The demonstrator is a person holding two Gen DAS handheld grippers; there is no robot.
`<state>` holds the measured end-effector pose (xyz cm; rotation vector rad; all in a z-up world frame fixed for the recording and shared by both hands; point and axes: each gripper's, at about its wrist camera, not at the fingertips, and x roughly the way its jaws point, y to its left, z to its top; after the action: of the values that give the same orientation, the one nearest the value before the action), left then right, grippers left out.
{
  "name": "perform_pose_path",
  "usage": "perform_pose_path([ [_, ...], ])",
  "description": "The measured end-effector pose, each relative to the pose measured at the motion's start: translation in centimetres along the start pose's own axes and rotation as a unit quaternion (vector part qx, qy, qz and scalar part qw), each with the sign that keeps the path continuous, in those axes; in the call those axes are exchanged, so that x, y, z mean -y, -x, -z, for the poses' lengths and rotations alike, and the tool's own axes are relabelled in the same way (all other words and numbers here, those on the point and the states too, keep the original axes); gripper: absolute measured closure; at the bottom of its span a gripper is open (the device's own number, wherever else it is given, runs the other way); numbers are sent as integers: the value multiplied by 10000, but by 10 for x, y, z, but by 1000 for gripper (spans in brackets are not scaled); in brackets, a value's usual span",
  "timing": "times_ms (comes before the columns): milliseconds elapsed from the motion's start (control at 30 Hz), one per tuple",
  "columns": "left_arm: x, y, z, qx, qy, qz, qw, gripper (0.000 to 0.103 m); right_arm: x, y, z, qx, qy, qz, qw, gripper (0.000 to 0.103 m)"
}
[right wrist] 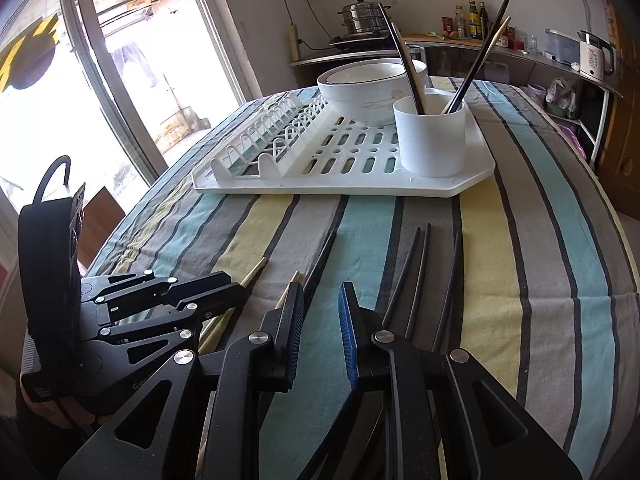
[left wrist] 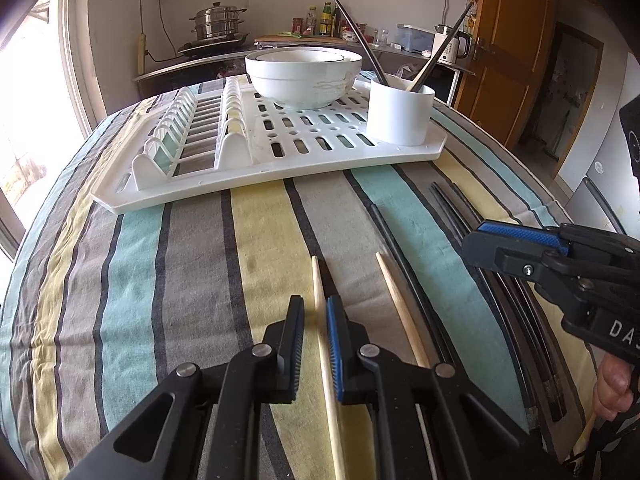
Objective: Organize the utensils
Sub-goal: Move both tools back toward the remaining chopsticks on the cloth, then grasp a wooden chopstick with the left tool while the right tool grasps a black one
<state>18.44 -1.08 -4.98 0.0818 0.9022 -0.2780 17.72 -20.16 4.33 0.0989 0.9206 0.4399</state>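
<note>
2 wooden chopsticks lie on the striped tablecloth [left wrist: 192, 264] in front of me. my left tongs [left wrist: 314, 344] have one wooden chopstick [left wrist: 320, 308] between their pads; it rests against the blue pad, a sliver of gap shows on the other side, so i read them as nearly together and not yet clamped. the second wooden chopstick [left wrist: 400, 308] lies just beside, to the right. my right tongs [right wrist: 318, 332] stand a little apart over the cloth with nothing pinched; a black chopstick [right wrist: 320, 264] runs ahead of them, close by the dark finger. 3 more black chopsticks [right wrist: 416, 272] lie together just right of that. farther back on the table sits a white drying rack [left wrist: 344, 160], carrying stacked white bowls [left wrist: 304, 76] and a white cup [left wrist: 400, 114] with several chopsticks standing in it. from the right wrist view, the left tongs [right wrist: 224, 292] crowd in at the left, close to my right ones. behind the table i see a steel steamer pot [left wrist: 218, 24], bottles [left wrist: 326, 20] and a kettle [left wrist: 454, 46].
</note>
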Motion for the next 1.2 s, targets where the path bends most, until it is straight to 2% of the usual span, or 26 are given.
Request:
perform_pose_path([
  [100, -3, 0, 0, 18, 73, 13, 10000, 97, 7, -4, -2, -59, -61, 209, 9997, 84],
  [300, -6, 1, 1, 46, 138, 76, 9999, 97, 23, -16, -5, -266, -247, 538, 9979, 84],
  [500, -7, 2, 1, 44, 154, 96, 9998, 97, 30, -27, -8, -437, -299, 702, 9961, 84],
  [700, -7, 2, 1, 21, 167, 135, 9998, 98, 31, -36, -19, -573, -265, 832, 9945, 84],
  [867, -7, 1, 0, -5, 159, 151, 9998, 98, 24, -43, -26, -767, 32, 1018, 9918, 84],
  [933, -8, 1, -1, -18, 176, 170, 9997, 98, 23, -45, -28, -778, 112, 1102, 9908, 95],
  [1100, -9, 1, -4, -39, 218, 223, 9995, 98, 24, -44, -30, -750, 89, 912, 9930, 96],
  [1200, -9, 8, -7, 45, 221, 238, 9995, 98, 23, -31, -33, -542, 61, 782, 9954, 96],
])
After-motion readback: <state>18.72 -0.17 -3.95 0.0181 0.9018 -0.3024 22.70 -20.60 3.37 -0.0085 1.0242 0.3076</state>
